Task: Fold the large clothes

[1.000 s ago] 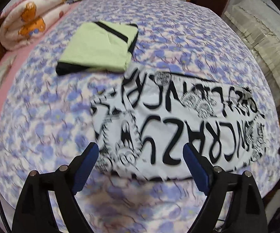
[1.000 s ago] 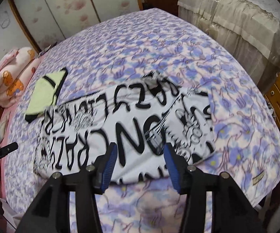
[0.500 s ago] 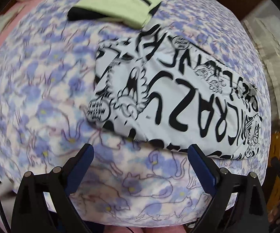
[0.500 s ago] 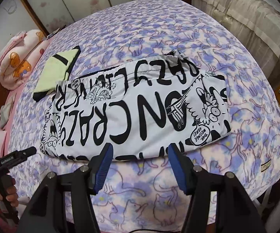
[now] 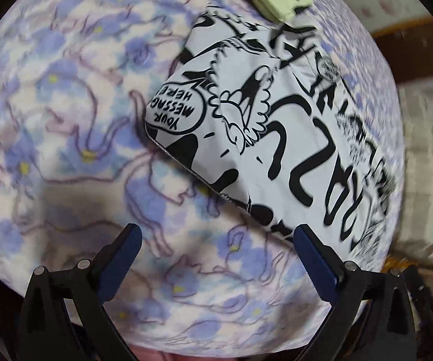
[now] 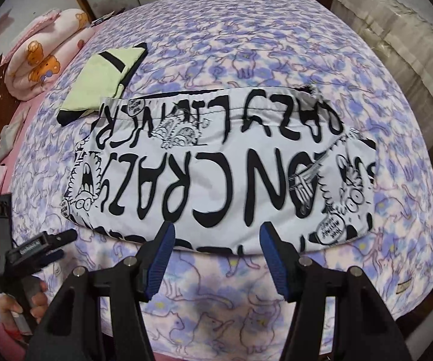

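Note:
A white garment with black cartoon lettering (image 6: 216, 174) lies folded into a long band across the bed. Its speech-bubble corner (image 5: 174, 114) fills the left wrist view. My left gripper (image 5: 216, 230) hangs low over the bedspread just short of that corner, its jaws opening with only bedspread between them; the garment's near edge runs past its right fingertip (image 5: 303, 234). My right gripper (image 6: 216, 227) stands open at the middle of the garment's near edge, nothing between its fingers. In the right wrist view, the left gripper (image 6: 63, 245) shows at the far left, held by a hand (image 6: 36, 300).
A folded pale-green garment with black trim (image 6: 105, 81) lies behind the white one's left end, touching it. The blue-flowered bedspread (image 6: 246, 45) covers the bed. A rolled pink bear-print blanket (image 6: 42, 60) sits at the back left, beige covered furniture (image 6: 397, 45) at the right.
The left gripper dropped toward the bed and rolled, so the garment's left corner now looms close and tilted; its jaws widened. The right gripper shifted sideways to the middle of the garment's near edge.

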Demonstrator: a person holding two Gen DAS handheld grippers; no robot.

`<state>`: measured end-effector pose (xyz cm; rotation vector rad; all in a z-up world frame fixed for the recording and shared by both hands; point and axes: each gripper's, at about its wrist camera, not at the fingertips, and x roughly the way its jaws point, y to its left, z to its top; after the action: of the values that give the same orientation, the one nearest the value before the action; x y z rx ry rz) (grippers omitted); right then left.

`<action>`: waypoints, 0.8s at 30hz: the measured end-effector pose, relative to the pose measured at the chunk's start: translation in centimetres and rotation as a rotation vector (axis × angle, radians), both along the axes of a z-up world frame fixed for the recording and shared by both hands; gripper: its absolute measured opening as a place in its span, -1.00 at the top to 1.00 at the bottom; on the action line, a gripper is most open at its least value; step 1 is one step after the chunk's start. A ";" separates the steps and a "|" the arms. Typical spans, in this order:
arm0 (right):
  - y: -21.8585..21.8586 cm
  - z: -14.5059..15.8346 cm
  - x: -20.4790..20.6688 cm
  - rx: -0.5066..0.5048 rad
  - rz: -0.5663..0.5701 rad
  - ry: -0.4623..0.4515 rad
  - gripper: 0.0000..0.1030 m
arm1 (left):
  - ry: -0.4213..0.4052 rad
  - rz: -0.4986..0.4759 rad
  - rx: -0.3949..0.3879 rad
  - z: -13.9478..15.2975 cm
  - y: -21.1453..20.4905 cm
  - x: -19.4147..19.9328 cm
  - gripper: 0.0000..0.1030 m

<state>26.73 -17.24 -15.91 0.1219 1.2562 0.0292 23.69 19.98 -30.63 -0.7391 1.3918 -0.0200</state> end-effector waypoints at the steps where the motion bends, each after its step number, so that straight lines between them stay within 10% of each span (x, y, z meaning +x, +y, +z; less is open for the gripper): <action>1: 0.3 -0.1 0.4 0.003 0.011 0.005 -0.13 | -0.006 0.041 -0.063 -0.8 0.4 -0.1 -0.94; 8: 2.4 -1.1 3.1 0.014 0.115 0.032 -0.13 | -0.082 0.208 -0.294 -4.2 1.7 0.5 -0.94; 19: 3.0 -5.1 6.8 0.077 0.125 0.109 -0.13 | -0.125 0.265 -0.261 -6.5 1.1 2.7 -0.94; 24: 1.8 -7.5 8.0 0.123 0.067 0.170 0.38 | -0.160 0.255 -0.227 -6.8 0.3 4.2 -0.94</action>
<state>34.70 -15.43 -23.45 0.1920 1.4280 0.1566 27.84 20.27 -37.44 -1.0770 1.1462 -0.0372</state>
